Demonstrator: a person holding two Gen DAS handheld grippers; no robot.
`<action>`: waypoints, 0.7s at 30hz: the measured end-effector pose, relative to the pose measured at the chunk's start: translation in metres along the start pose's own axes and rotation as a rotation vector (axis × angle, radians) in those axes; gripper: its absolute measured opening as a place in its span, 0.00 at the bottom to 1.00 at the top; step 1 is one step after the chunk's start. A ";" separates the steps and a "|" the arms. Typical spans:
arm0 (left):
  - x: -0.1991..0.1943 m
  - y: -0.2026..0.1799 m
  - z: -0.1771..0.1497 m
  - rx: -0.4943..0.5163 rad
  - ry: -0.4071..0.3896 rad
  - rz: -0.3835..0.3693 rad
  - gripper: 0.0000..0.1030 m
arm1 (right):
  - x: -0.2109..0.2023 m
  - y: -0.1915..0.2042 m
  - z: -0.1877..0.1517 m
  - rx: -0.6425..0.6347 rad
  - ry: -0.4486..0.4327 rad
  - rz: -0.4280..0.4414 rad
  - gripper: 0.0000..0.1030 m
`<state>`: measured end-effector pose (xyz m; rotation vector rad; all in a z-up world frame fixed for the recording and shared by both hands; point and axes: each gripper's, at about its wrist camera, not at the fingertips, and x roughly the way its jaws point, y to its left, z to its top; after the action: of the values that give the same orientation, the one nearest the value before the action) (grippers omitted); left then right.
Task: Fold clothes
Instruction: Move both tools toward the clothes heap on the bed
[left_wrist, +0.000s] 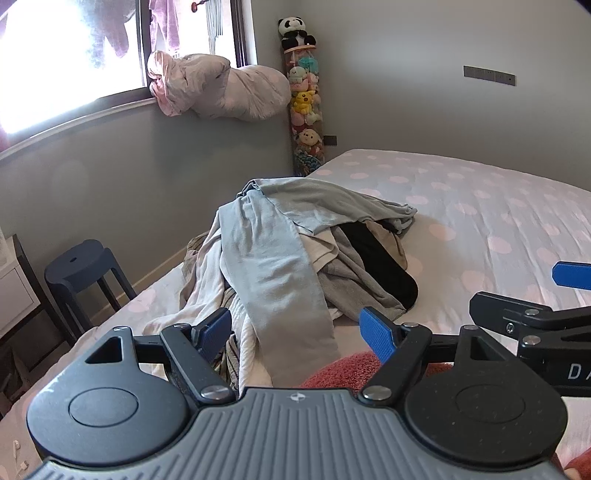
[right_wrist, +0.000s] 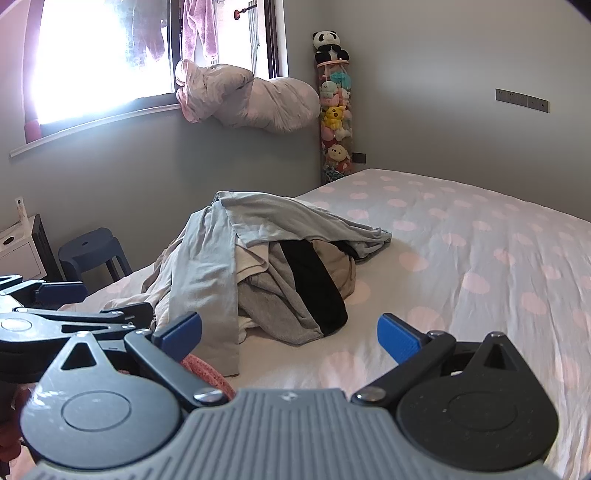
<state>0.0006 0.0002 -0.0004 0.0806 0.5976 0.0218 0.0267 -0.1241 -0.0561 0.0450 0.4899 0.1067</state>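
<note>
A heap of unfolded clothes (left_wrist: 295, 251) lies on the near left part of a bed (left_wrist: 480, 206) covered in a pale sheet with pink dots. A long light blue-grey garment (left_wrist: 280, 266) drapes over the top and down the front of the heap, with grey, cream and black pieces showing underneath it. The left gripper (left_wrist: 297, 330) hovers low in front of the heap, its blue-padded fingers spread wide and holding nothing; a fold of reddish-pink textured cloth (left_wrist: 343, 367) lies just below it. The right gripper (right_wrist: 290, 334) is beside it to the right, also spread wide and empty, above bare sheet. Behind the bed, a rolled pink-dotted duvet (right_wrist: 255, 98) rests on the window sill, a tall clear tube of plush toys (right_wrist: 334, 110) stands in the corner, and a dark blue stool (right_wrist: 94, 251) stands by the wall.
</note>
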 end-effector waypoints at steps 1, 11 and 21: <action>0.001 0.000 0.000 -0.001 0.005 0.002 0.74 | 0.000 0.000 0.000 0.000 0.003 -0.001 0.99; 0.007 0.002 0.000 -0.014 0.059 0.024 0.74 | 0.012 0.003 -0.005 0.007 0.020 -0.011 0.99; 0.008 0.007 -0.003 -0.039 0.048 -0.015 0.66 | 0.001 0.001 -0.005 0.001 0.018 -0.001 0.99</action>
<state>0.0056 0.0077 -0.0070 0.0376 0.6454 0.0206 0.0255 -0.1229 -0.0605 0.0451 0.5077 0.1061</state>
